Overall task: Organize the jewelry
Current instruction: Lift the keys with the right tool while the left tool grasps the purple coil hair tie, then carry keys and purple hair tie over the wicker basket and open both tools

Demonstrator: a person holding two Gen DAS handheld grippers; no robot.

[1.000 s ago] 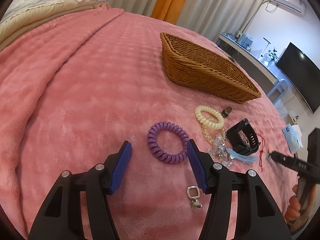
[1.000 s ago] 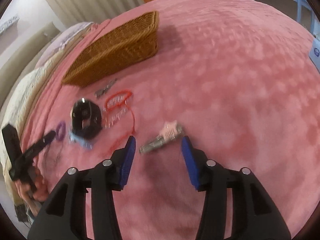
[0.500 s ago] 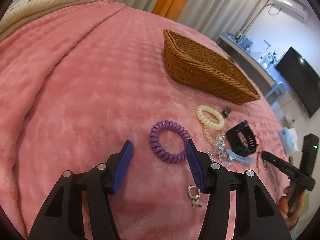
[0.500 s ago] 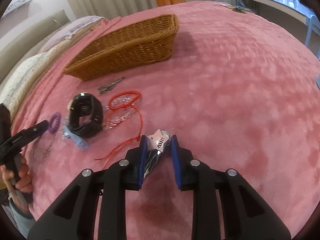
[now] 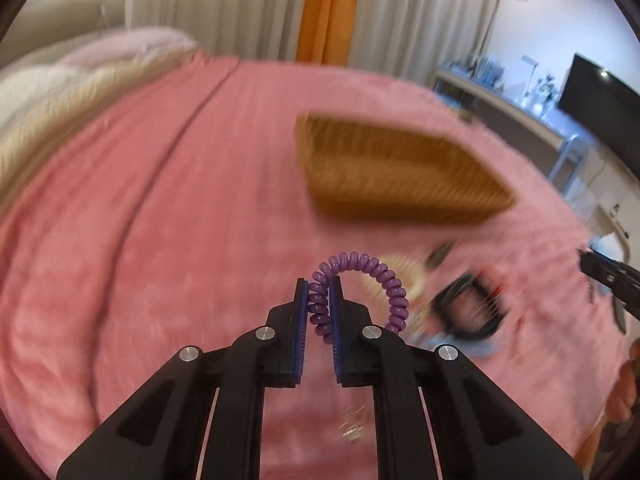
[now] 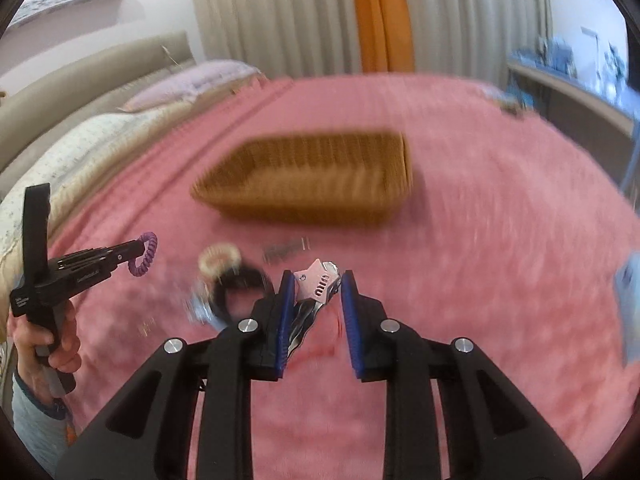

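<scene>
The left gripper (image 5: 319, 297) is clamped on the purple coil band (image 5: 362, 270). The right gripper (image 6: 315, 294) grips a pink hair clip (image 6: 317, 285) above the pink blanket (image 6: 500, 240).

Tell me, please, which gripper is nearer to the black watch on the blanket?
Right. The right gripper, holding a pink clip, hovers just beside the black watch; the left gripper, clamping the purple coil, is farther off.

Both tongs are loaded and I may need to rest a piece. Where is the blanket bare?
Bare: the pink plush blanket left of the brown wicker basket, and right of it. Crowded: before the basket, around the cream coil hair tie and black watch.
</scene>
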